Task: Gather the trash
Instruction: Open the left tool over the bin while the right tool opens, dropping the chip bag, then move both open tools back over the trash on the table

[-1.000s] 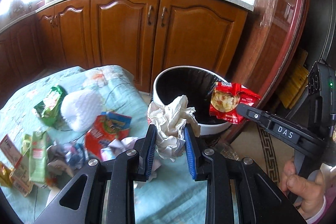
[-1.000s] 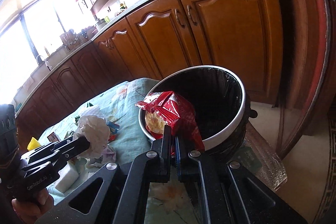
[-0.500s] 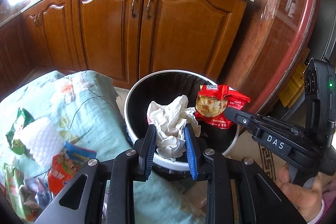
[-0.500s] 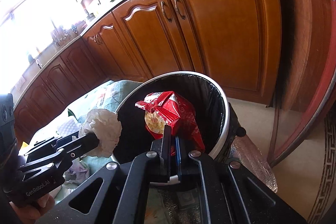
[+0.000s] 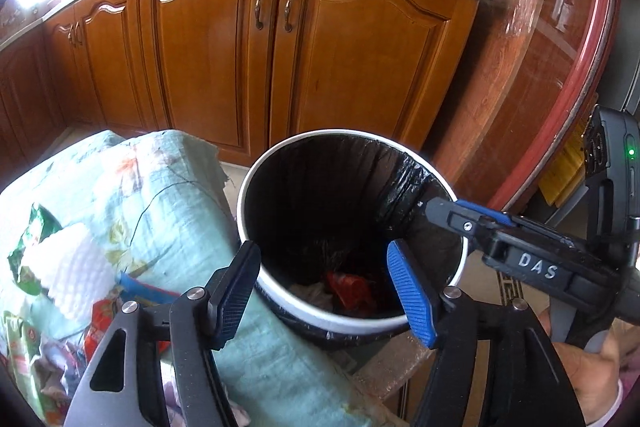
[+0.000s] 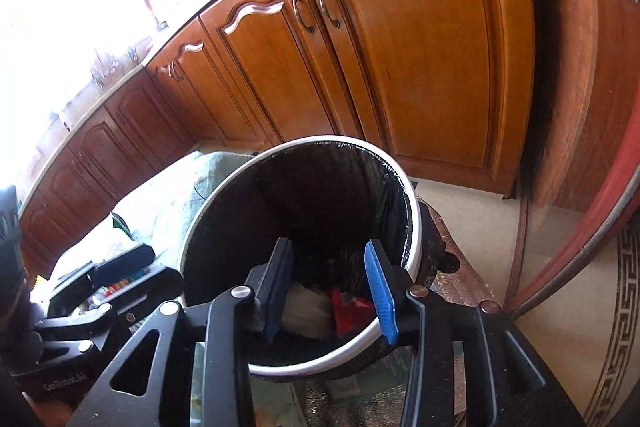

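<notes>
A white-rimmed bin with a black liner stands beside the table; it also shows in the right wrist view. Both grippers hang over its mouth. My left gripper is open and empty. My right gripper is open and empty too; it shows from the side in the left wrist view. At the bin's bottom lie a red snack bag and a crumpled white paper, both seen in the right wrist view as the bag and the paper.
A table with a pale green floral cloth lies left of the bin. On it are a white foam piece, a green wrapper and several colourful wrappers. Wooden cabinets stand behind. A glass door is at the right.
Both grippers opened over the bin. The crumpled paper left my left gripper and the red snack bag left my right; both now lie at the bin's bottom.
</notes>
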Demonstrator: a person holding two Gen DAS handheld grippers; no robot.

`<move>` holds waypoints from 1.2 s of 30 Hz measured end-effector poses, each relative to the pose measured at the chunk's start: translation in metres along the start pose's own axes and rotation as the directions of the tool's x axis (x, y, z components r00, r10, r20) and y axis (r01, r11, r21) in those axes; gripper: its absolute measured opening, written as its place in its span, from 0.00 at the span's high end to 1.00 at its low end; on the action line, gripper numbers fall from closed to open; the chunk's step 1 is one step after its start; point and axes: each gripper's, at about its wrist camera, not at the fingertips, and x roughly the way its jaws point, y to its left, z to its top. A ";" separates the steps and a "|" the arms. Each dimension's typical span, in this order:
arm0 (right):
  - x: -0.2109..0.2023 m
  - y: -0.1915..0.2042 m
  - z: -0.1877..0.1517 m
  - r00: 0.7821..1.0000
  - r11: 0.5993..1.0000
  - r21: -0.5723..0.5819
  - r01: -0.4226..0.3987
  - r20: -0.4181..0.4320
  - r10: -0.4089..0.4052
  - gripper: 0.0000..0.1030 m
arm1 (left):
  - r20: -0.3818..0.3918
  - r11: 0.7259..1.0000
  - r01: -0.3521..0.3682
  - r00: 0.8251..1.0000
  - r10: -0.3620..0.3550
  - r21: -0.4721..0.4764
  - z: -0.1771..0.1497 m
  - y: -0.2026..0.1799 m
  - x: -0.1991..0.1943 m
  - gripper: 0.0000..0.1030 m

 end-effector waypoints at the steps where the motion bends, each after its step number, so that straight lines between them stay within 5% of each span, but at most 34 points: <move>1: -0.004 0.000 -0.002 1.000 1.000 0.006 -0.005 0.008 0.005 0.52 | 0.004 1.000 0.002 1.000 -0.002 -0.005 -0.004 0.001 -0.004 0.34; 6: -0.019 0.010 -0.014 0.998 0.998 0.029 -0.048 0.051 0.046 0.17 | 0.042 0.999 -0.012 0.999 0.013 -0.032 -0.031 0.009 -0.036 0.25; 20: -0.045 0.071 -0.081 0.993 0.994 0.008 -0.110 0.047 0.110 0.16 | 0.060 0.992 -0.078 0.995 0.084 -0.098 -0.110 0.042 -0.120 0.24; 36: -0.041 0.137 -0.114 0.986 0.981 -0.099 -0.169 -0.011 0.169 0.15 | 0.086 0.966 -0.156 0.981 0.176 -0.204 -0.177 0.088 -0.199 0.24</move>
